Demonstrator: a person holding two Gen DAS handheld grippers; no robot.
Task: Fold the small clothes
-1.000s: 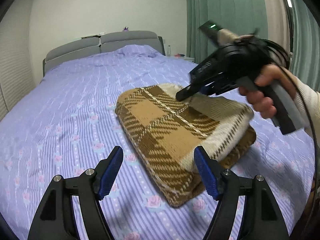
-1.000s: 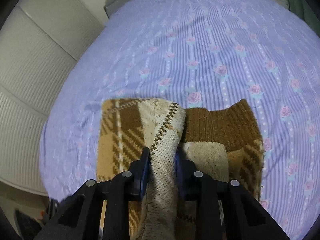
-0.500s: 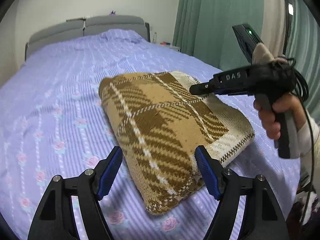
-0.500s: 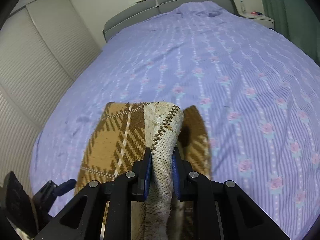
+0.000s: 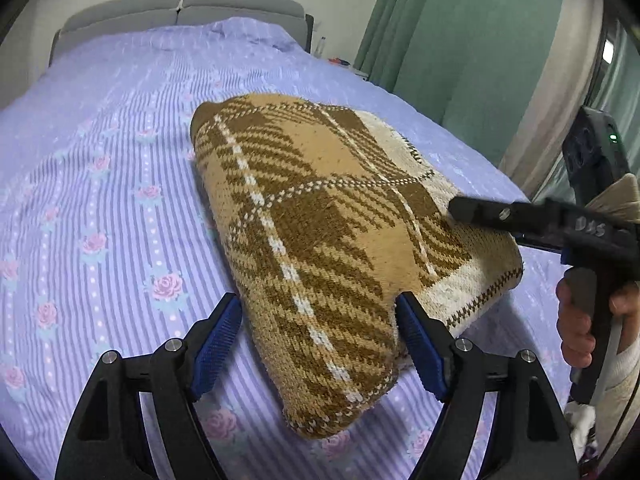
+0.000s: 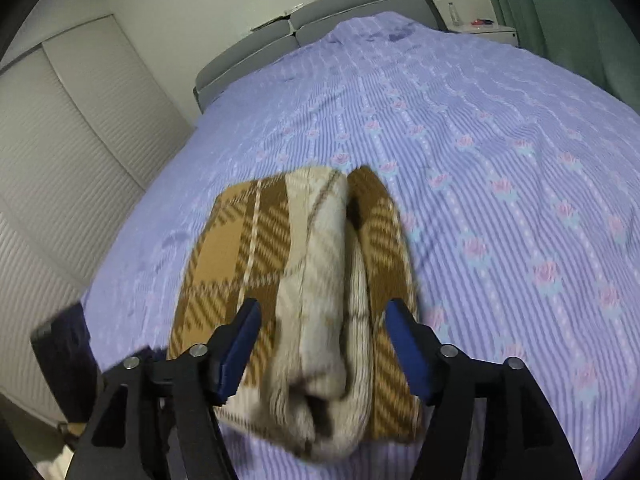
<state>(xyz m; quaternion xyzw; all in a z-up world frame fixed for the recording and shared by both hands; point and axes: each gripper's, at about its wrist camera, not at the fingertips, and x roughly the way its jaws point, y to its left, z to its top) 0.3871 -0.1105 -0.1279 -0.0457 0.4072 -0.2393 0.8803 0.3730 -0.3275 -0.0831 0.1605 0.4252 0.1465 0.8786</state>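
A brown and tan plaid knitted sweater (image 5: 320, 220) lies folded on the purple flowered bedspread (image 5: 100, 140). My left gripper (image 5: 320, 344) hovers low over its near corner. Its jaws are opening, with the corner between the blue pads and not pinched. In the right wrist view the sweater (image 6: 240, 248) shows its cream folded edge, blurred, between the pads of my right gripper (image 6: 320, 344). Those jaws are opening and do not press the knit. In the left wrist view the right gripper (image 5: 464, 208) reaches over the sweater's right edge, held by a hand (image 5: 580, 320).
The bedspread (image 6: 480, 140) stretches back to a grey headboard (image 5: 180, 4). Green curtains (image 5: 440, 40) hang on the right. A white nightstand (image 6: 484, 30) stands by the headboard. White slatted wardrobe doors (image 6: 60, 140) line the left side.
My right gripper was shut on the cream fold and has let it go, its jaws now wide apart. My left gripper has come lower and closer to the sweater's near corner.
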